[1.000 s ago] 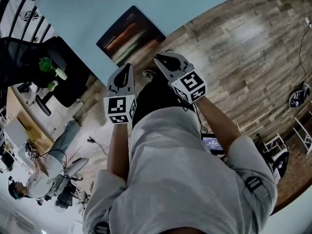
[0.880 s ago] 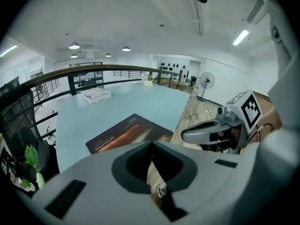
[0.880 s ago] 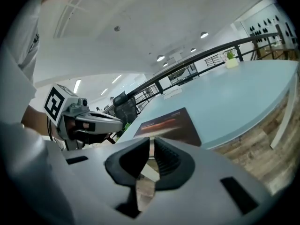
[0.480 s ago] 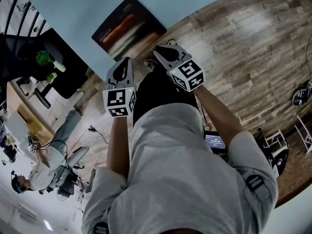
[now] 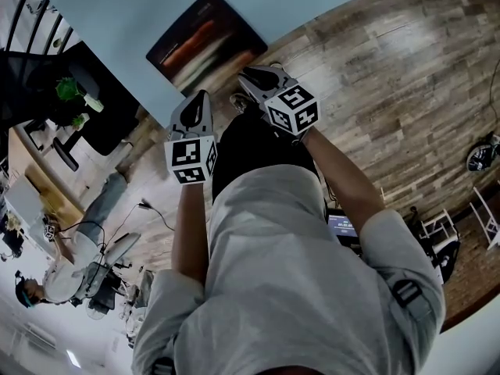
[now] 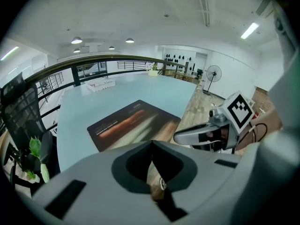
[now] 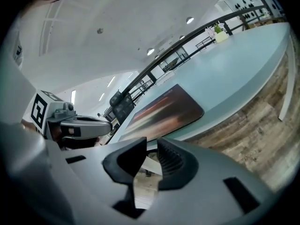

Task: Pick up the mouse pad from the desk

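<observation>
The rectangular fabric mouse pad [image 5: 205, 39] is near-black, with blurred orange-red and pale cream streaks along its length. The smooth tabletop [image 5: 117, 14] is a uniform pale blue. The plank floor [image 5: 391, 76] shows grey-brown wood grain. The left gripper [image 5: 205, 97] and the right gripper [image 5: 242, 73] have light grey shells, dark grey fingers [image 7: 171, 162] and white cubes printed with black square markers.

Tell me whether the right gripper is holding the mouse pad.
No: the mouse pad lies flat on the desk ahead of the right gripper, whose jaws stand apart with nothing between them.
</observation>
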Demonstrator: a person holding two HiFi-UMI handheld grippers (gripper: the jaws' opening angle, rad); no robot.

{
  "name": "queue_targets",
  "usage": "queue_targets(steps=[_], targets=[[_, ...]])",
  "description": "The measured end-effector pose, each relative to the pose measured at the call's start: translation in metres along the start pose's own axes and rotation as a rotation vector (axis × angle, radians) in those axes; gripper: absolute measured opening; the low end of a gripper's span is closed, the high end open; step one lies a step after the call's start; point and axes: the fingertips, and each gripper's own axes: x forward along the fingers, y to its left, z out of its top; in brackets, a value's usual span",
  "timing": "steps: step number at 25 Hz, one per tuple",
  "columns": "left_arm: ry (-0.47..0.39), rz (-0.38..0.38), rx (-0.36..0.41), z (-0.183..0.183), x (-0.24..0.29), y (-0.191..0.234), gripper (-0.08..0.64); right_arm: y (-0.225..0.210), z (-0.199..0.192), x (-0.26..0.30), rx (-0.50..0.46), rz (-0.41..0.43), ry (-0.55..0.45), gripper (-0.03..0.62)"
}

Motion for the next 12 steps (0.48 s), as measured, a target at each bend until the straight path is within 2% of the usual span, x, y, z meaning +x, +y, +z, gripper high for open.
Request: queue_targets(steps=[12], targets=[[-0.004,0.016,-0.032,-0.0026,0.0000,0.0085,0.012,-0.0057,-0.0038,0.0090,0.087,0.026,0.005,0.092]])
